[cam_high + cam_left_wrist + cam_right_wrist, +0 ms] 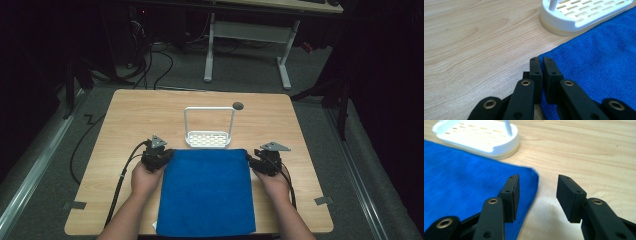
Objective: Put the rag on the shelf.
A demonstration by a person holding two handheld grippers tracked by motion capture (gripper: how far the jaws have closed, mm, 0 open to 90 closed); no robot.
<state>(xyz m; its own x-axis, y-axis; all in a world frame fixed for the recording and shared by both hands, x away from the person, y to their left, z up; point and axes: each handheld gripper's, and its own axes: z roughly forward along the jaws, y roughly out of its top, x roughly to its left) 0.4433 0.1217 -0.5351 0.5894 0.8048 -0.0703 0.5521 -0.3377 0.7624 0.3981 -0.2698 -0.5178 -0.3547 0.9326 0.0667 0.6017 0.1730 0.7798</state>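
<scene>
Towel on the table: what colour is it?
Plain blue towel, clearest in the high view.

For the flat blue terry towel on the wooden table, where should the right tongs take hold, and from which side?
Probably the far right corner of the blue terry towel. It lies flat on the light wooden table, so only a thin edge can be pinched: come in low from the right, one jaw over the hem. The right tongs stand open astride that edge; the left tongs are shut at the far left corner.

Towel (207,192) flat on tabletop (125,120), near edge closest to me. Rack (208,138) just behind towel's far edge, touching it. My left gripper (159,158) at towel's far left corner, right gripper (264,161) at far right corner.
</scene>
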